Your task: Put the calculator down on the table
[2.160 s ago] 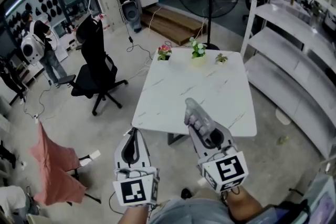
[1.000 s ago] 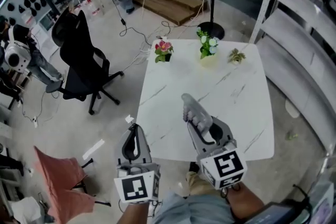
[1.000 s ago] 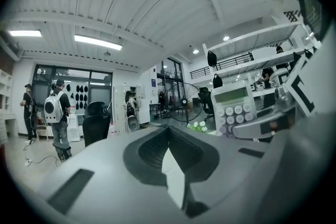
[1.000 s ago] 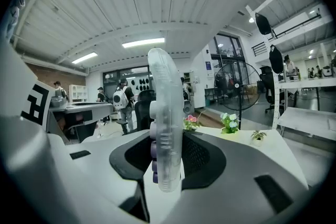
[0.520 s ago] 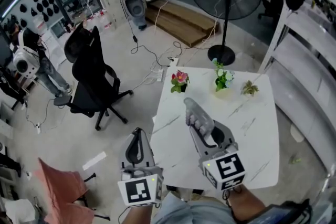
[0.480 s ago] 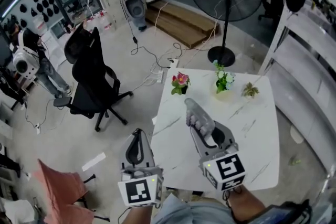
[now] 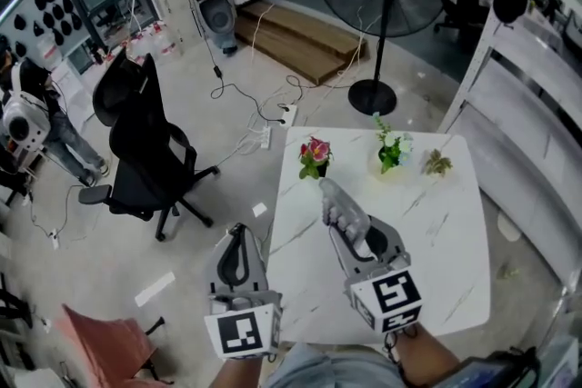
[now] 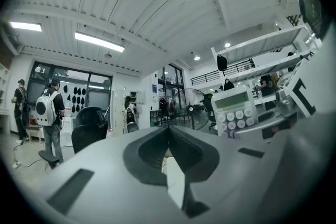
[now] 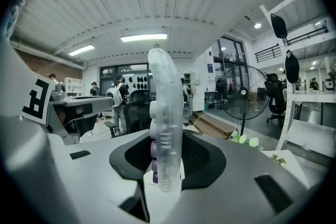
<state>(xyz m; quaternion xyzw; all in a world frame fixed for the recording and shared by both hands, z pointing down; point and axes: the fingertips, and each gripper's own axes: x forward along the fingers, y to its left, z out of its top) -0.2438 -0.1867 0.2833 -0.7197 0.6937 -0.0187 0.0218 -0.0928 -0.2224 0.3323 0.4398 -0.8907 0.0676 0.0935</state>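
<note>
Your right gripper (image 7: 351, 230) is clamped on the calculator (image 7: 338, 204). The jaws grip its near end. The body stands on edge and projects forward, keys facing your left. The calculator is held in the air over the near half of the table (image 7: 446, 232), clear of the top.

Your left gripper (image 7: 238, 233) has its jaws closed together with nothing between them. It hangs over the floor, just beside the table's left edge.

Along the far edge stand pink flowers (image 7: 315, 152), white flowers (image 7: 392, 147) and a small plant (image 7: 437, 163), apart from the calculator.
</note>
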